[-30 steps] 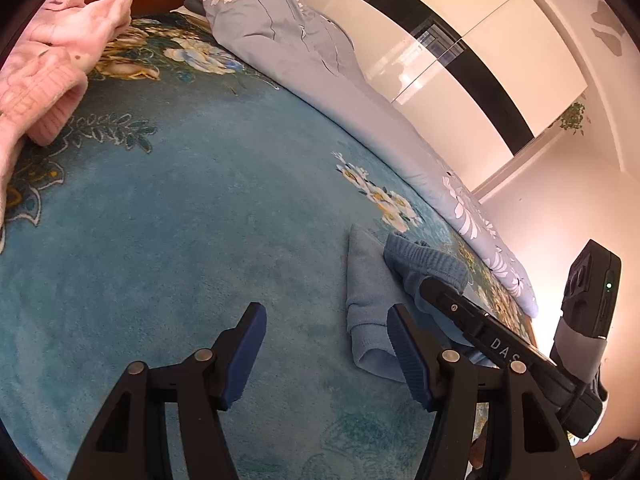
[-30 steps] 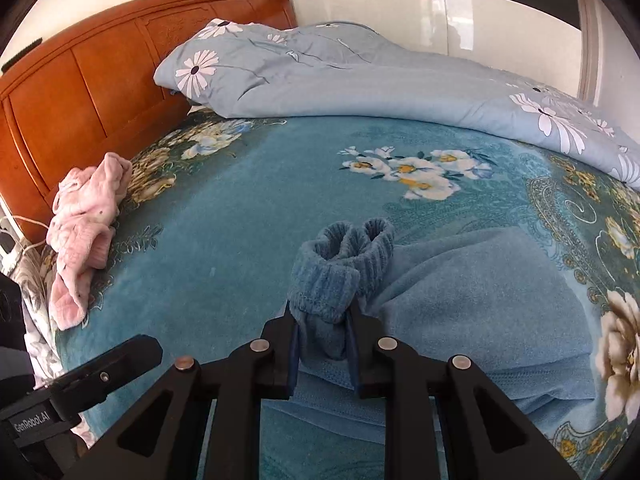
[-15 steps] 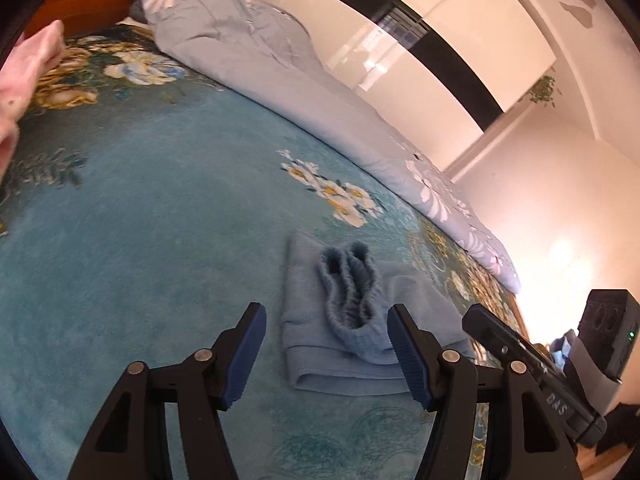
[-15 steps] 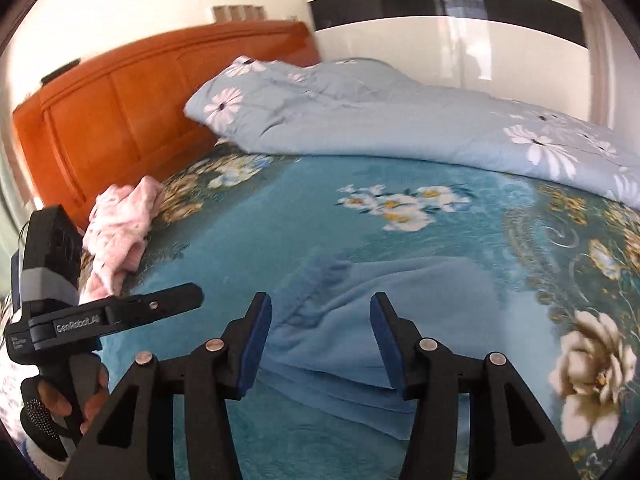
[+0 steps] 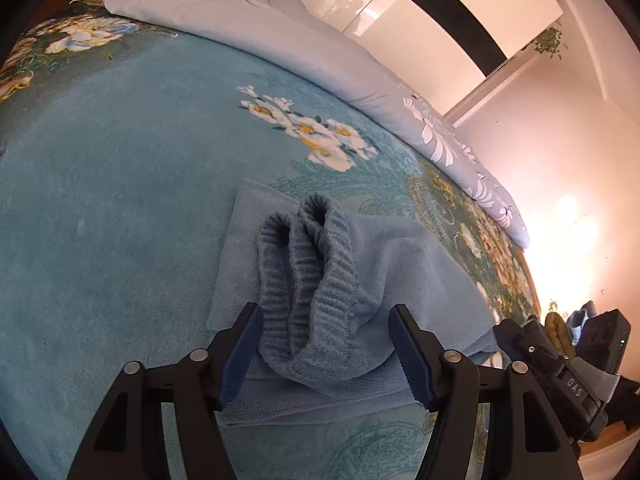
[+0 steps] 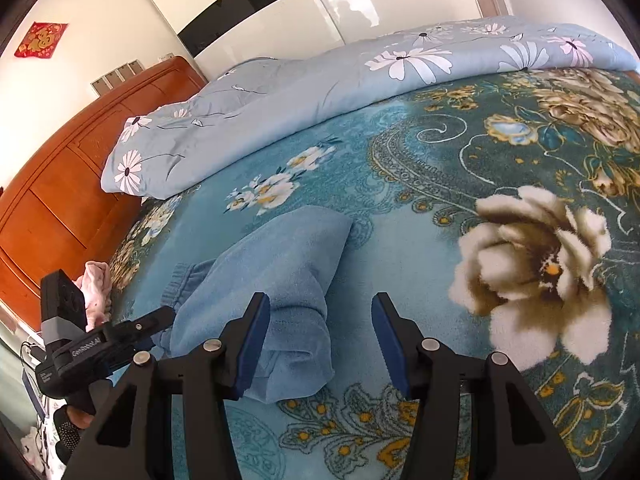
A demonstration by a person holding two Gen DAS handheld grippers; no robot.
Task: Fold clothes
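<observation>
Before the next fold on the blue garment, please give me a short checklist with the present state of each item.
1. Left tongs open and empty: ok.
2. Right tongs open and empty: ok.
3. Ribbed cuffs lie between the left tongs, within reach: ok.
4. Blue garment folded flat and even: not ok, the cuffs sit bunched on top and the near end by the right tongs is rumpled.
5. Garment lies apart from the flowered quilt and the pink clothes: ok.
6. Layers under the fold lie smooth: cannot tell, hidden.
</observation>
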